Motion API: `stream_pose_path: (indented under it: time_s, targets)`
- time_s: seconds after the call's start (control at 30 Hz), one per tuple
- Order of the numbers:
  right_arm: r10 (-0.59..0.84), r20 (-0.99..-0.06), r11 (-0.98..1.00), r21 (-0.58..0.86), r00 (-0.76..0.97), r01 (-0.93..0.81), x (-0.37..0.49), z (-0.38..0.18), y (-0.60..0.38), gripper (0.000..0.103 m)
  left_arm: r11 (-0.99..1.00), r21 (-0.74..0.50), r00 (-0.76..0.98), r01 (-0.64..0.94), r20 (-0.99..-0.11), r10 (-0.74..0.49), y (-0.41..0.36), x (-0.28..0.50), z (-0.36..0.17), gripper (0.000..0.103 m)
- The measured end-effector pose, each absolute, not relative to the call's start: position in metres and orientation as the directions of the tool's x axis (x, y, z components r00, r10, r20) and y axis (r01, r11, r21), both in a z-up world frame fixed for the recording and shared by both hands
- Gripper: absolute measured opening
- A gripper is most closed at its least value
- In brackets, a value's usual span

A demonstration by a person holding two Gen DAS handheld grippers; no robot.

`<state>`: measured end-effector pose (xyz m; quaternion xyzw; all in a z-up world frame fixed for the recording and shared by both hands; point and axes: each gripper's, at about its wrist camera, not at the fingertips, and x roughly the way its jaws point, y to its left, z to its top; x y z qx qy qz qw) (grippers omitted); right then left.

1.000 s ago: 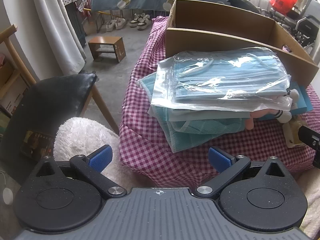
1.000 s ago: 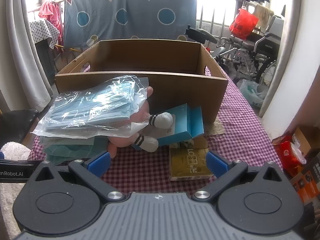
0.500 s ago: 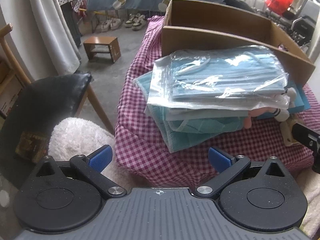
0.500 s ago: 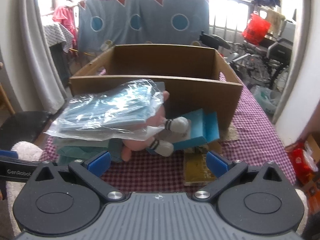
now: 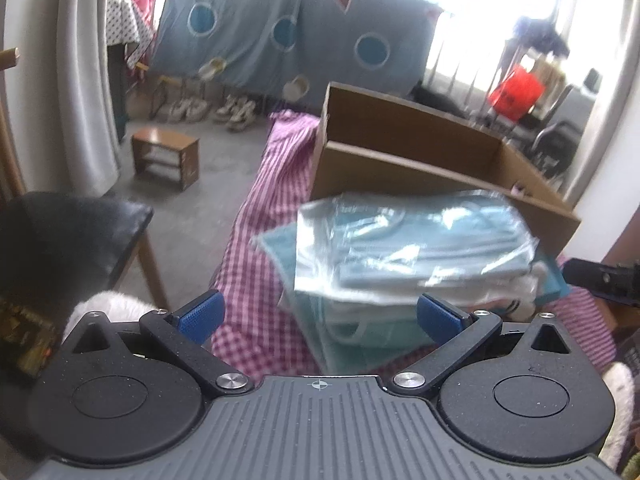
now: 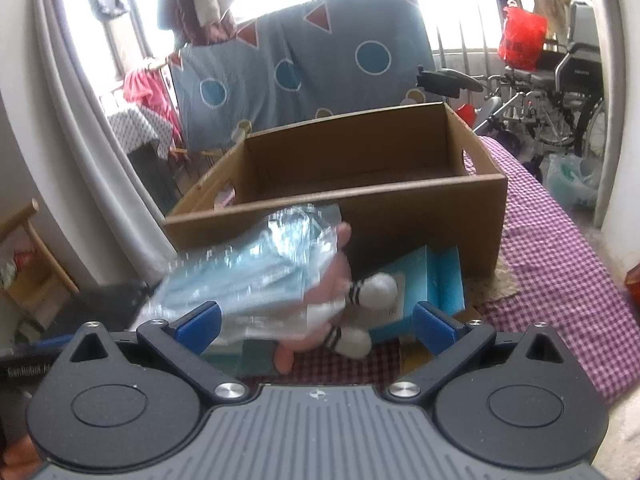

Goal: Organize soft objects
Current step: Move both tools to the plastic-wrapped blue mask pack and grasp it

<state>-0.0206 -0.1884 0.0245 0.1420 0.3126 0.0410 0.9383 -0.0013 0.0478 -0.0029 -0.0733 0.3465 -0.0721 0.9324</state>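
Note:
A clear bag of blue face masks (image 5: 408, 248) (image 6: 256, 280) tops a pile of teal cloths (image 5: 360, 332) on the checked tablecloth (image 5: 260, 248). A pink plush doll with white striped feet (image 6: 360, 312) lies under the bag's right end, against blue boxes (image 6: 436, 284). Behind the pile stands an open cardboard box (image 5: 420, 152) (image 6: 360, 176). My left gripper (image 5: 318, 318) is open, short of the pile's near left corner. My right gripper (image 6: 316, 326) is open too, low in front of the doll. Neither holds anything.
A black chair (image 5: 68, 236) and a white fluffy cushion (image 5: 108, 304) sit left of the table. A small wooden stool (image 5: 166, 156) stands on the floor. A wheelchair (image 6: 560, 92) and red bag (image 6: 520, 40) are at the back right. The right gripper's body (image 5: 604, 280) shows at the left view's right edge.
Both grippers have tilted upward and pulled back and lower, so more of the room and window shows. The pile and box have not moved. Both grippers stay open.

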Motion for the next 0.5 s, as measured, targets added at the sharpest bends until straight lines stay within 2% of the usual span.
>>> stream_pose_path:
  time_s: [0.17,0.3,0.37,0.5]
  targets:
    - [0.222,-0.524,0.925,0.379,0.822,-0.008,-0.006,0.031,-0.198,0.103,0.968,-0.210,0.794,0.135,-0.562,-0.233,0.053,0.002,-0.001,0.103]
    - [0.244,-0.497,0.918,0.394,0.833,-0.034,0.004,0.035,-0.195,0.102,0.956,-0.244,0.789,0.166,-0.549,-0.277,0.057,0.014,-0.001,0.102]
    - [0.254,-0.492,0.918,0.393,0.833,-0.048,0.010,0.037,-0.191,0.098,0.943,-0.279,0.777,0.178,-0.548,-0.309,0.061,0.020,-0.002,0.101]
    - [0.275,-0.499,0.918,0.391,0.822,-0.070,0.020,0.038,-0.186,0.078,0.917,-0.349,0.741,0.196,-0.559,-0.371,0.068,0.035,-0.003,0.098]
